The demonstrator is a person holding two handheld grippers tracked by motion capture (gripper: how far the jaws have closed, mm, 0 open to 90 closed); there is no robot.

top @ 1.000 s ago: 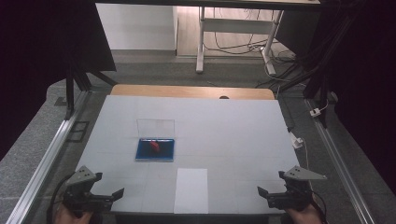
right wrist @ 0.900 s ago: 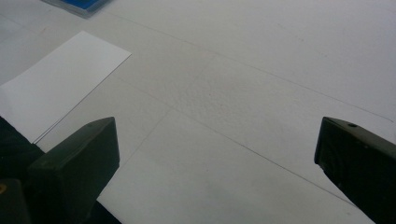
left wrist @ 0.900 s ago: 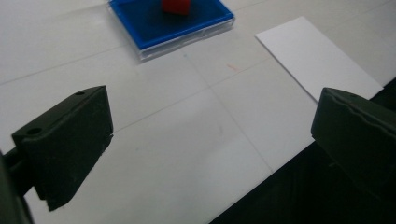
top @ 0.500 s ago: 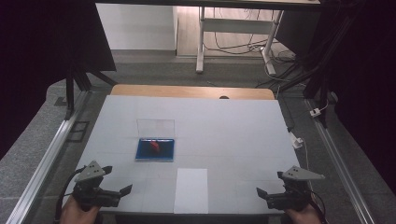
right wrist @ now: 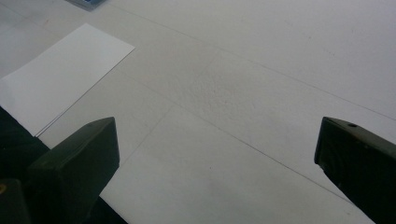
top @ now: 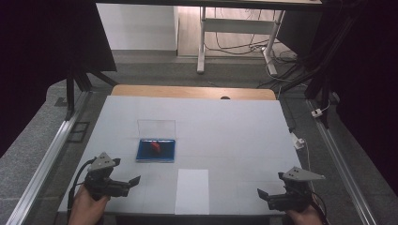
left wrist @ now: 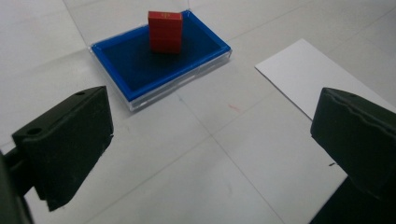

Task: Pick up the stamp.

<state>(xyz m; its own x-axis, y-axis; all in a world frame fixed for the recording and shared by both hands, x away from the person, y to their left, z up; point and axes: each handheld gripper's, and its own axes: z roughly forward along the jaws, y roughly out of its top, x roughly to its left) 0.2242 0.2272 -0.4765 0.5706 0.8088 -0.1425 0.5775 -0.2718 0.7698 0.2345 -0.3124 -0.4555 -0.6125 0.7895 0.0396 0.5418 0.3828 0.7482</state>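
Red and upright, the small block stood inside the blue tray, which lay on the white counter with its clear lid raised behind it. The left claw hovered near the tray's front corner, jaws wide apart and pointed toward it. A white sheet of paper lay between the hands. The right claw sat at the counter's near edge, jaws likewise spread, holding nothing.
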